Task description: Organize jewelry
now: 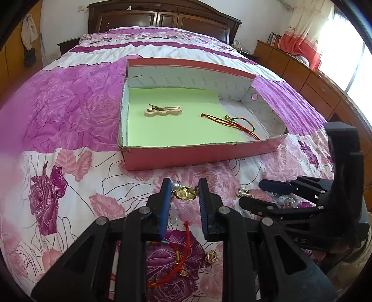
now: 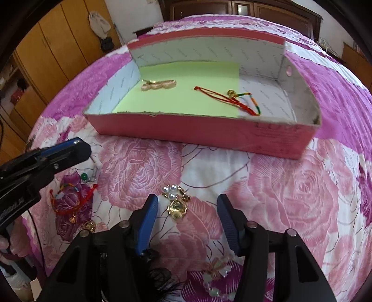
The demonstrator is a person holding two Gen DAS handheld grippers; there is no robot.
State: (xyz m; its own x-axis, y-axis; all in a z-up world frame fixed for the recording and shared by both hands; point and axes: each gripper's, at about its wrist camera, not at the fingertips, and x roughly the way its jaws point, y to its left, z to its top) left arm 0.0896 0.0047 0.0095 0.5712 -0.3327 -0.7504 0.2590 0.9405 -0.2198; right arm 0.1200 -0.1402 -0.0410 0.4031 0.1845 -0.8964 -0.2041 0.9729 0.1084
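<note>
A pink cardboard box (image 1: 200, 154) (image 2: 209, 132) with a green paper floor lies on the bed. In it are a pink hair clip (image 1: 162, 110) (image 2: 159, 84) and a red cord bracelet (image 1: 232, 123) (image 2: 230, 100). My left gripper (image 1: 184, 185) is open with a gold brooch (image 1: 186, 192) between its fingertips, lifted off the bed. My right gripper (image 2: 186, 204) is open around another gold brooch with pearls (image 2: 176, 206) on the bedspread. A red cord bracelet (image 1: 176, 262) (image 2: 72, 202) lies below the left gripper.
The pink floral bedspread (image 2: 290, 197) carries loose pieces: a gold charm (image 1: 211, 256), a green bead earring (image 2: 84, 177), a pale bead flower piece (image 2: 216, 271) and a black feathery piece (image 2: 160, 278). A wooden headboard (image 1: 162, 16) and cabinets (image 1: 313, 81) stand beyond.
</note>
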